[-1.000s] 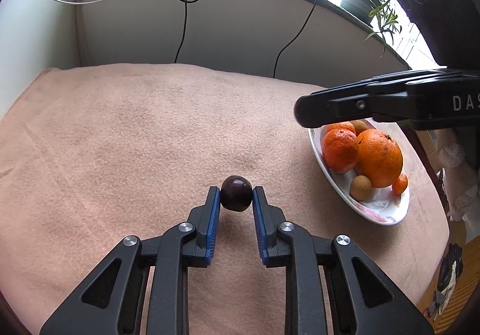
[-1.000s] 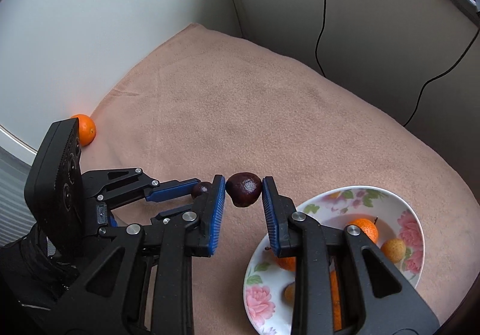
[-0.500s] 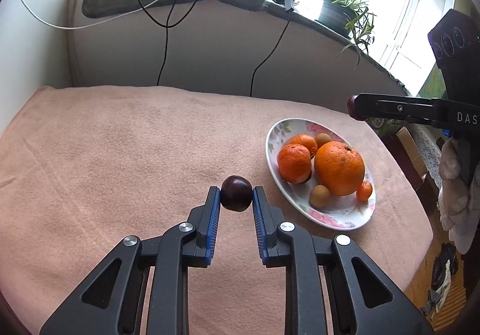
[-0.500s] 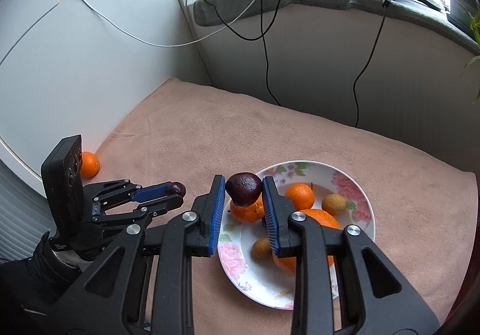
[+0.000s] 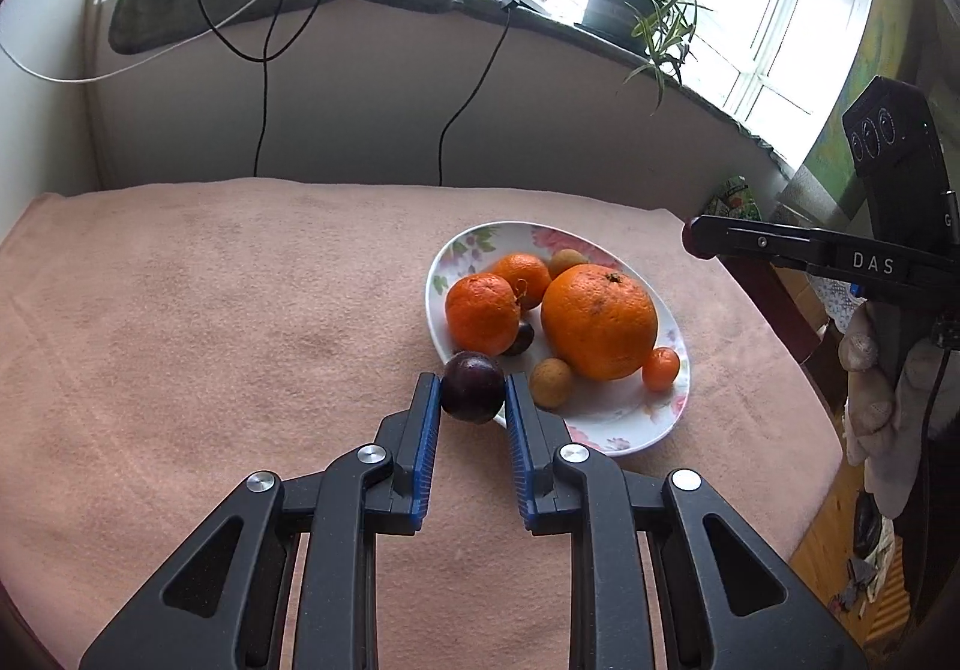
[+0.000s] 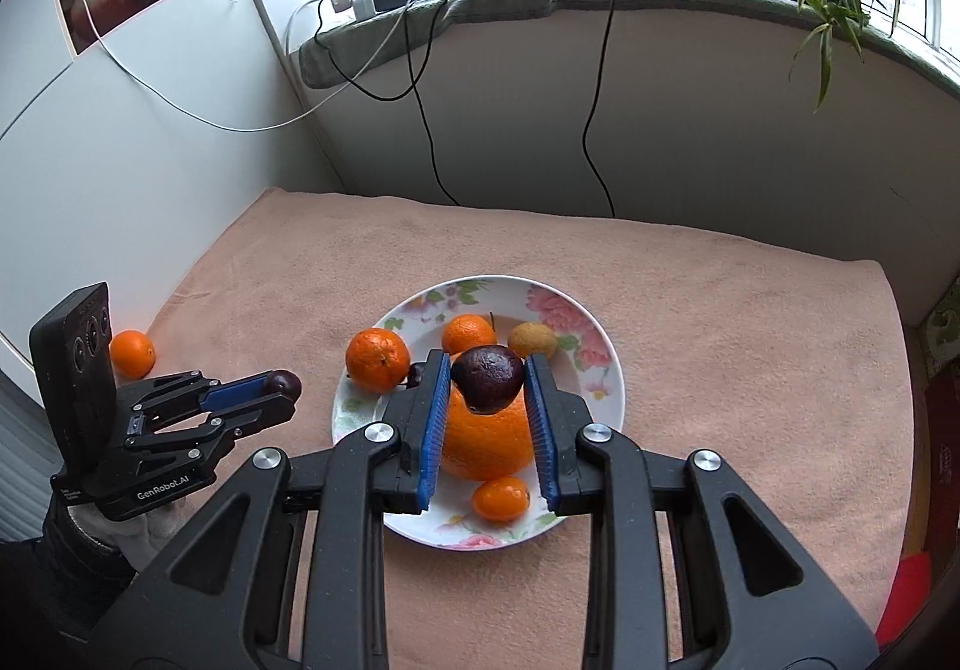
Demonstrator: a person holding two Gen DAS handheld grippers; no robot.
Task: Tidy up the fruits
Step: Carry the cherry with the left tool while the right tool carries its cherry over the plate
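Fruit is gathered on a flowered plate (image 6: 591, 346) set on a pink cloth (image 5: 210, 322) beneath a window sill. A dark plum (image 5: 473, 387) is clamped between the blue pads of the left gripper (image 5: 473, 400) and is held just at the plate's near rim, above the cloth. A second dark plum (image 6: 487, 377), wrinkled at its base, is gripped by the right gripper (image 6: 487, 391) and is seen over the large orange (image 6: 486, 445) in the middle of the plate. Around that orange, two tangerines (image 6: 377, 359) (image 6: 468, 334), a small kumquat (image 6: 501, 499) and two tan, longan-like fruits (image 5: 551, 383) are seen on the plate, and another small dark fruit (image 5: 519, 339) is tucked under the nearer tangerine. One more tangerine (image 6: 132, 353) is left on the cloth by the white wall, well apart from the plate. A potted plant (image 5: 624, 13) and charging cables are seen along the sill.
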